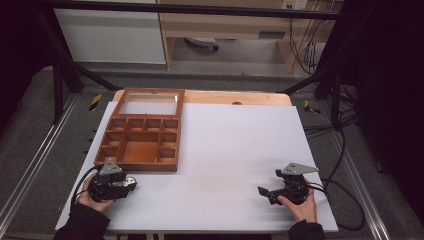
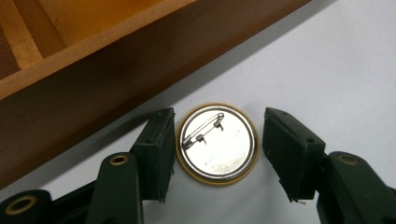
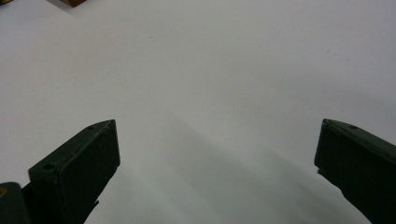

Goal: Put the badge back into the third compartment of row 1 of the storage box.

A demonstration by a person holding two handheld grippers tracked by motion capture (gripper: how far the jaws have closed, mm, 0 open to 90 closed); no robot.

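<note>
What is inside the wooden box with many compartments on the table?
The compartments of the wooden box that face the high view look empty; only bare wood shows. Their near corners are hidden by the box walls. The pin badge lies outside it on the table, between the left gripper jaws.

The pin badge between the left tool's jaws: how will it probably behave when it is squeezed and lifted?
The pin badge looks like stiff, thin metal, so probably light. It lies flat, pin side up; its smooth round rim may slip between the jaws.
</note>
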